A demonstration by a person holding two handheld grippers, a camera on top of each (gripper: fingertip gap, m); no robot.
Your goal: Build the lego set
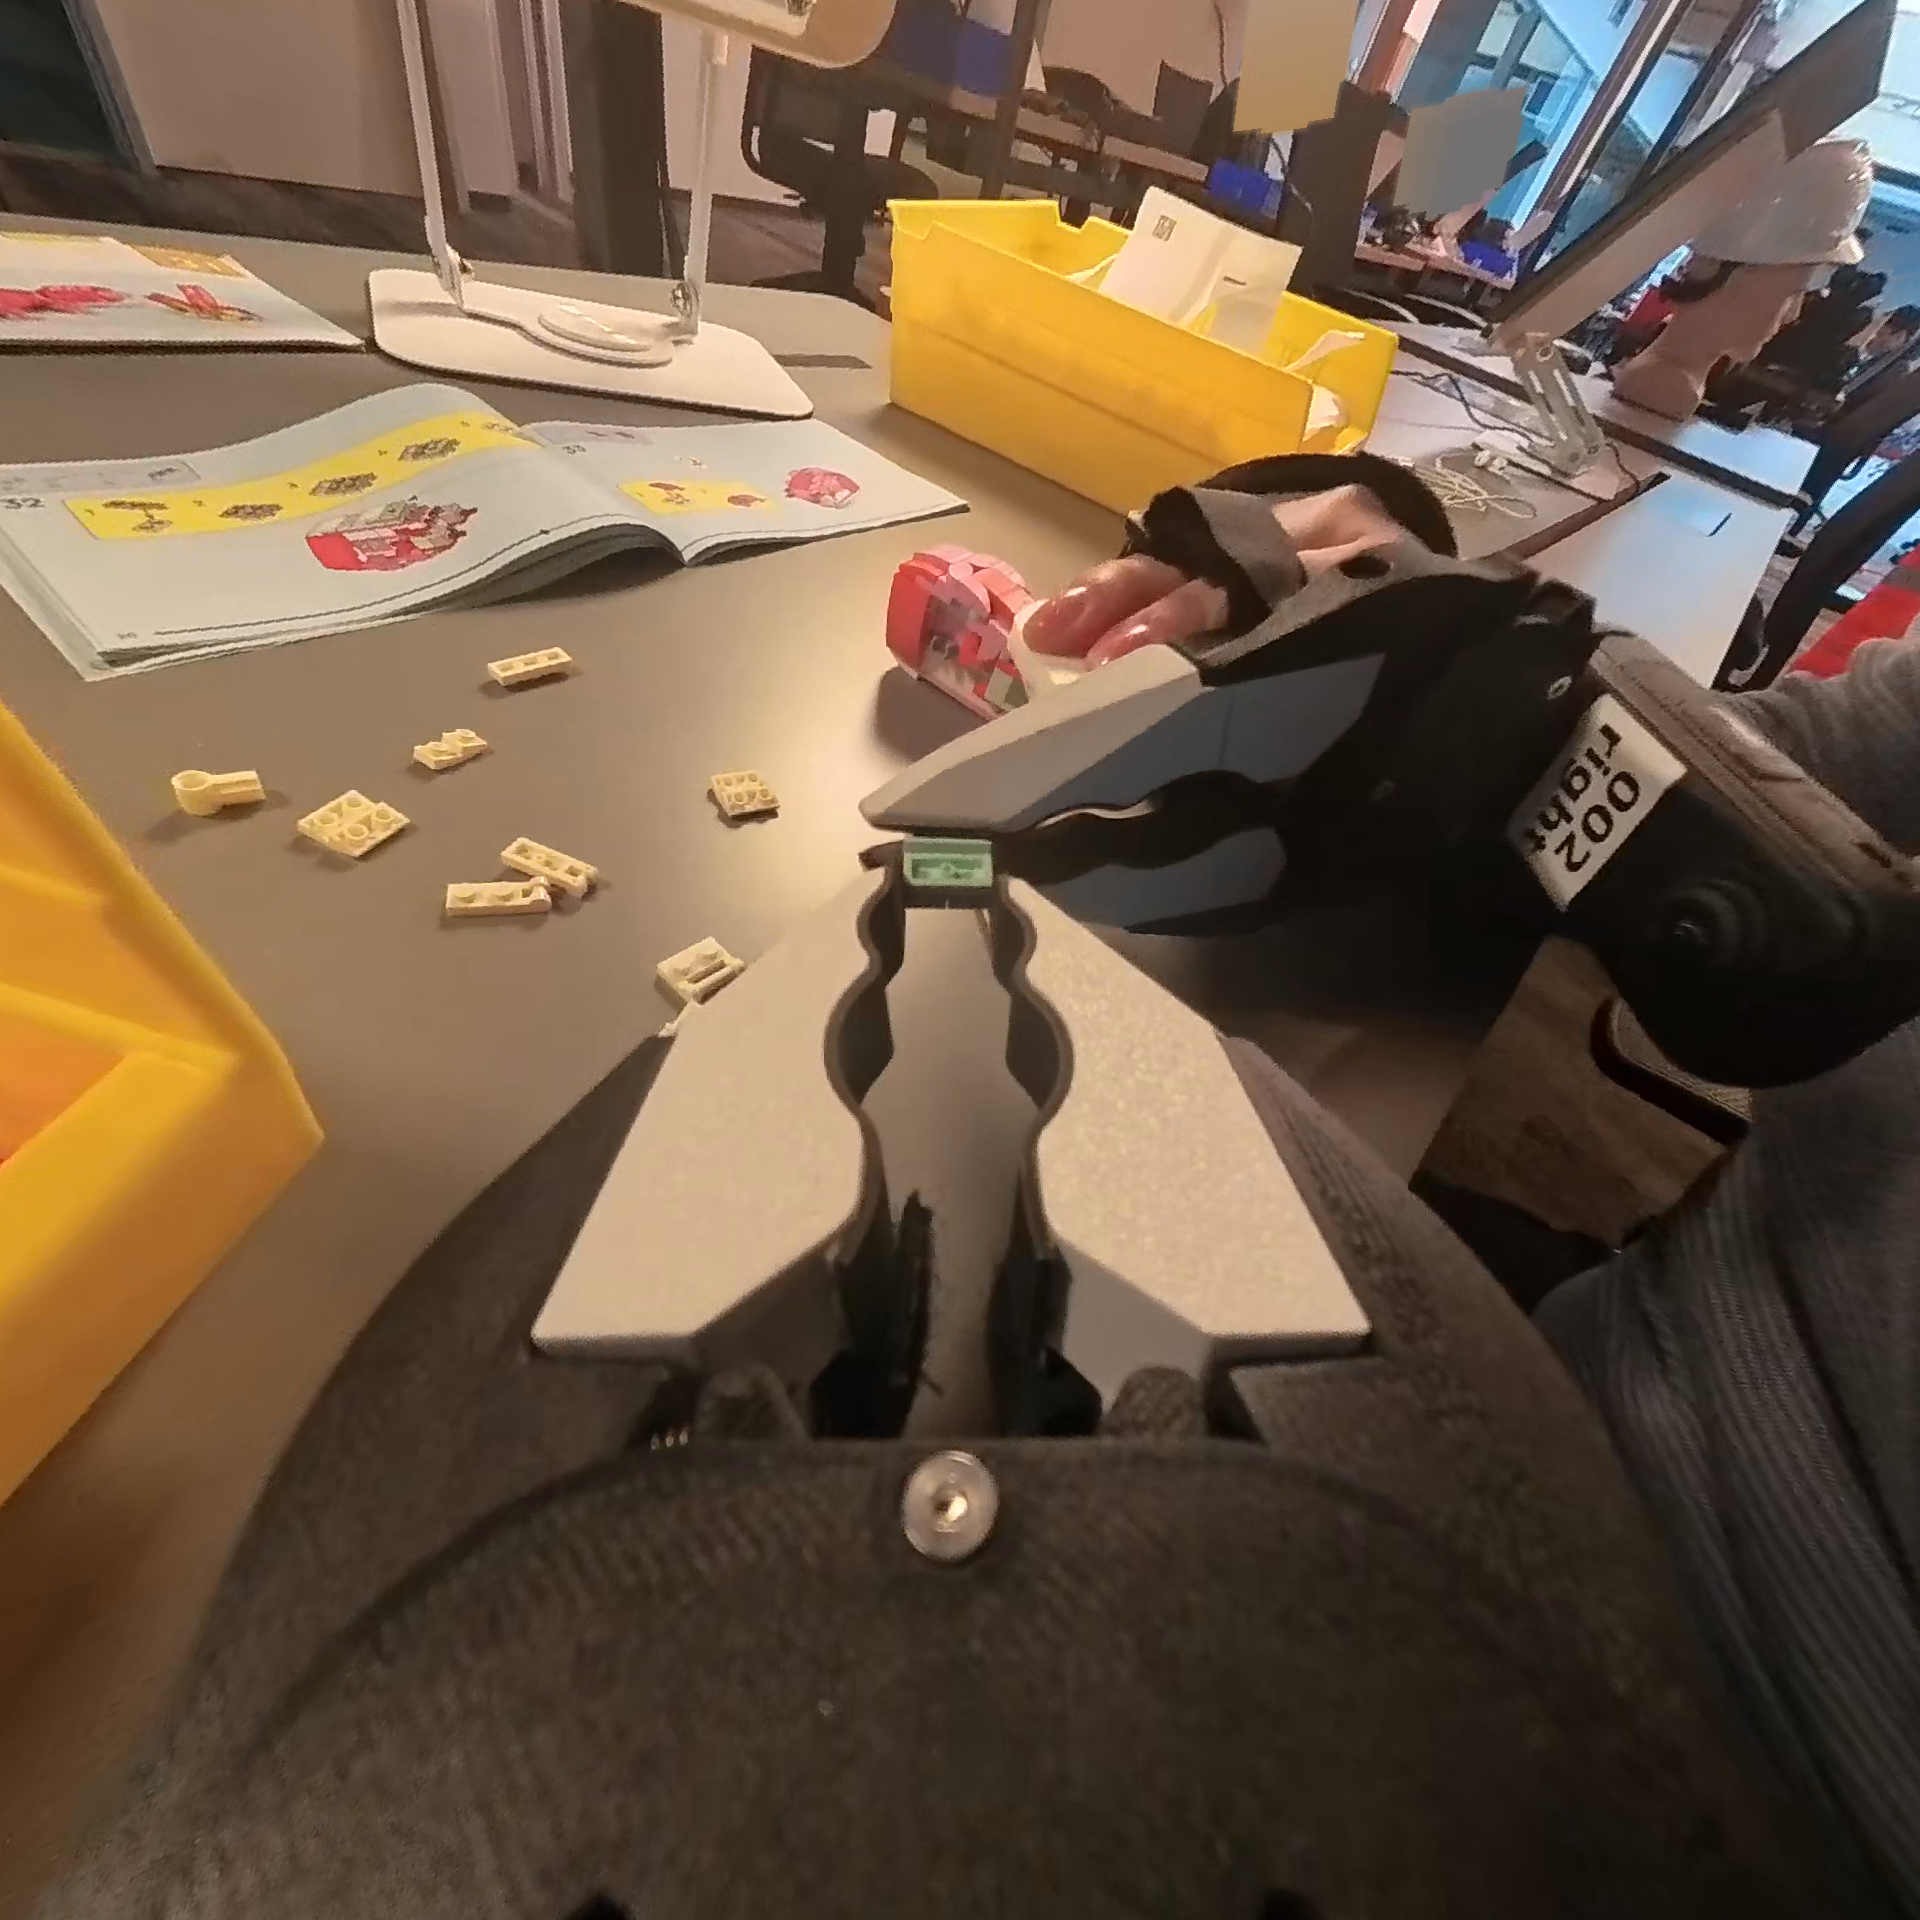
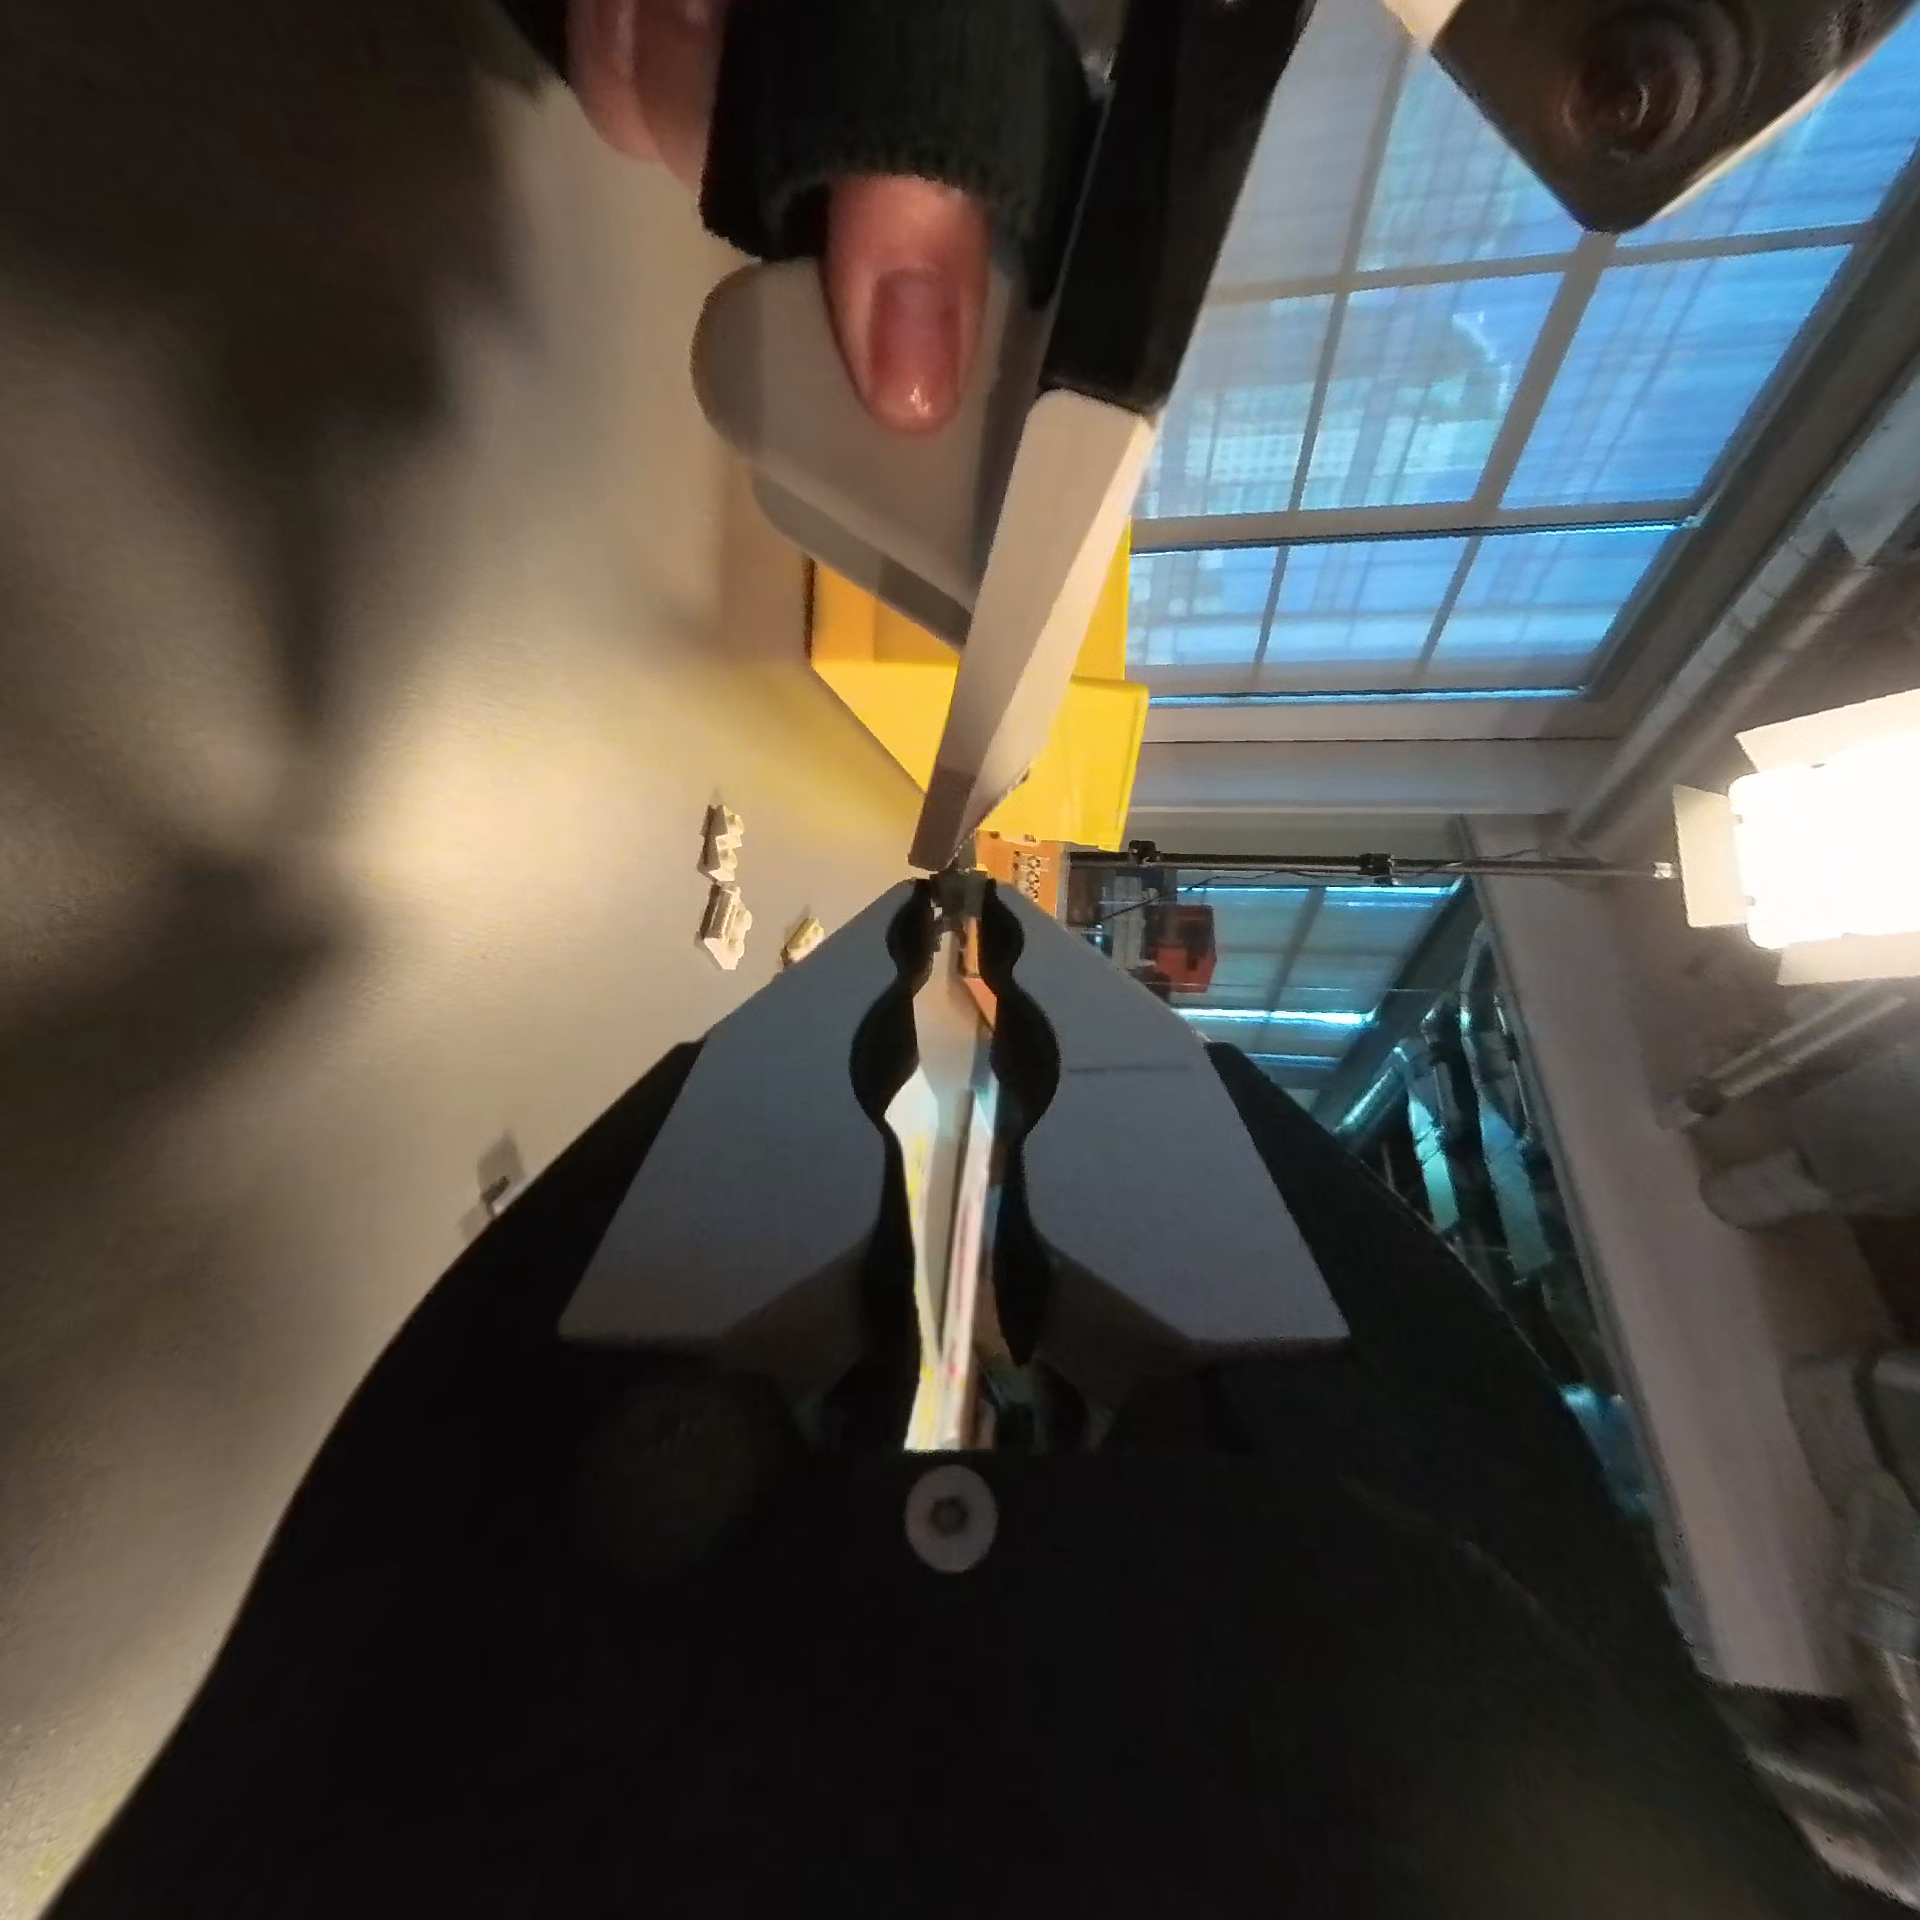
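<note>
My left gripper [image 1: 940, 883] is shut on a small green brick piece [image 1: 943, 871], pinched by its sides at the very fingertips above the dark table [image 1: 623, 1039]. My right gripper [image 2: 958, 902] comes in from the right, turned on its side. Its upper finger [image 1: 1039, 758] lies on top of the green piece and its lower finger passes beneath. In the right wrist view the green piece [image 2: 961, 889] sits pinched between the right fingertips, and a finger of the left gripper [image 2: 1018, 665] reaches down to it. Both grippers grip the same piece.
Several tan plates [image 1: 353, 826] lie scattered on the table to the left. An open instruction booklet [image 1: 416, 520] and a red and pink brick model [image 1: 951, 634] lie beyond. A yellow bin [image 1: 1091, 332] stands at the back, another [image 1: 125, 1122] at the left edge, and a white lamp base [image 1: 592, 343] behind. My left and right fingertips are right by each other.
</note>
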